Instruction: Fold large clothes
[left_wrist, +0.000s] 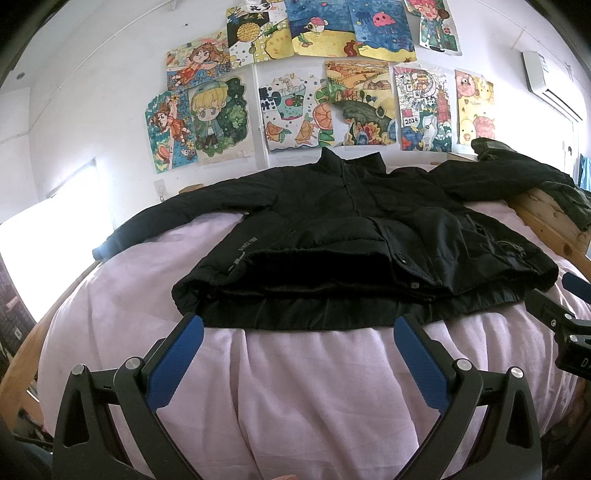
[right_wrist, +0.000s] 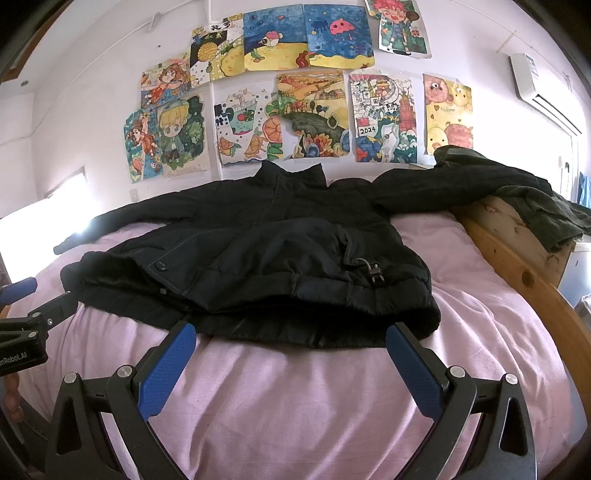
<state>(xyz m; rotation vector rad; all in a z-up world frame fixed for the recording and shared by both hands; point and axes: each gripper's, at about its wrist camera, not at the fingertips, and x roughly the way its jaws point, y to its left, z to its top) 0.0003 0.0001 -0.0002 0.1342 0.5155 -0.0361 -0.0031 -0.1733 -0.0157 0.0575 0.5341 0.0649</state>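
A large black padded jacket (left_wrist: 351, 236) lies front up on a pink bedsheet (left_wrist: 314, 387), collar toward the wall, both sleeves spread out sideways. Its hem faces me and gapes a little. It also shows in the right wrist view (right_wrist: 266, 258). My left gripper (left_wrist: 298, 332) is open and empty, its blue pads (left_wrist: 177, 362) just short of the hem's left half. My right gripper (right_wrist: 291, 338) is open and empty at the hem's right half, and its edge shows in the left wrist view (left_wrist: 569, 325). The left gripper's edge shows at the right wrist view's left side (right_wrist: 26, 325).
A wooden bed frame (right_wrist: 517, 266) runs along the right side, with a dark green garment (right_wrist: 535, 206) draped over its corner. Children's drawings (left_wrist: 314, 81) cover the wall behind the bed. An air conditioner (left_wrist: 546, 85) hangs at the upper right. A bright window (left_wrist: 55, 229) is at the left.
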